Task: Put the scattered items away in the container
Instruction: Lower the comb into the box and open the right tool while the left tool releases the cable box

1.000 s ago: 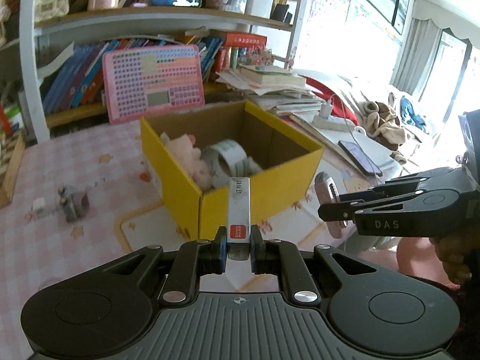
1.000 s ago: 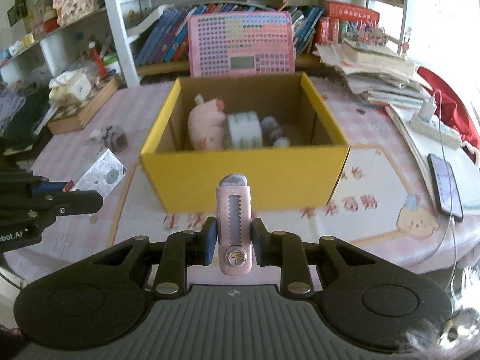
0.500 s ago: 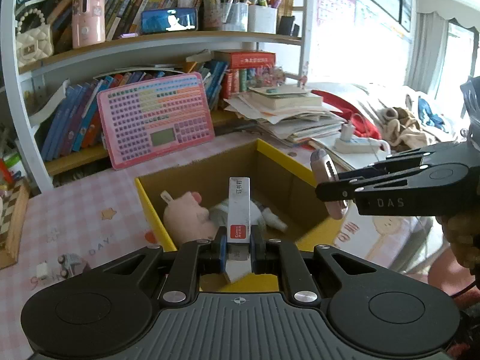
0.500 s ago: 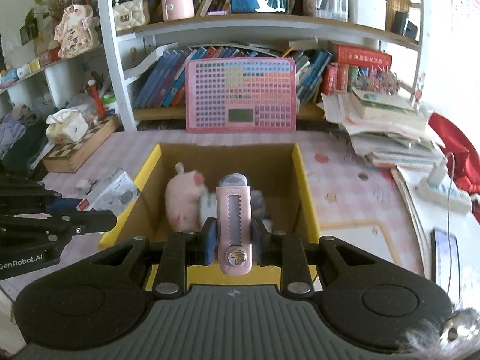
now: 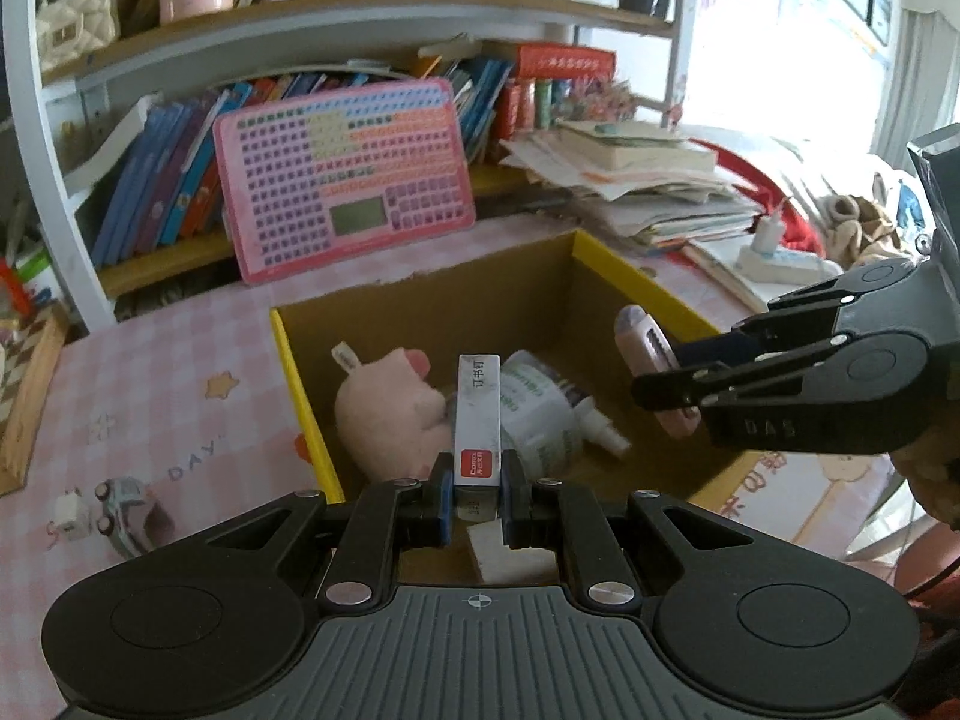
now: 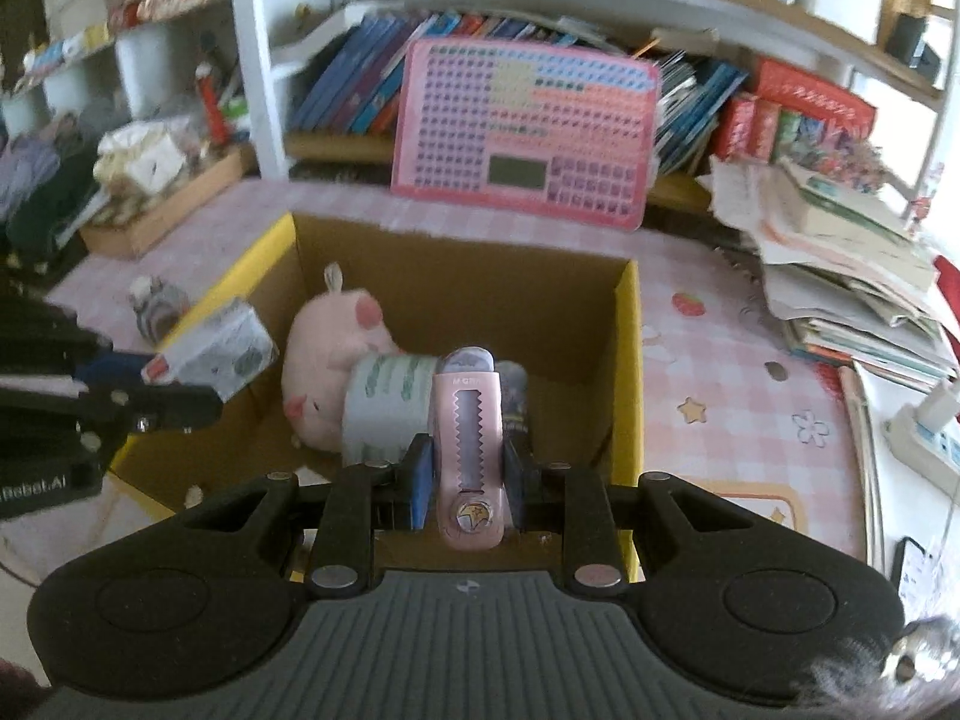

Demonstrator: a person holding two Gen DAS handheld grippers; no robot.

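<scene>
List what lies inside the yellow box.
Inside the yellow box: a pink plush pig, a green-printed roll and a small white bottle. The held items hide the floor behind them.

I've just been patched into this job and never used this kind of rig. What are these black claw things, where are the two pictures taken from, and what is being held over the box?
There is no robot arm: a person holds a two-finger gripper in each hand, and each carries a wide-angle camera looking along its fingers.

In the left camera's picture, the left gripper is shut on a small white box with a red label. The right gripper reaches in from the side.

In the right camera's picture, the right gripper is shut on a pink utility knife.

Both hover over the yellow cardboard box, which already holds a pink plush pig, a roll with green print and a small bottle. A toy car sits outside on the pink checked tablecloth.
</scene>
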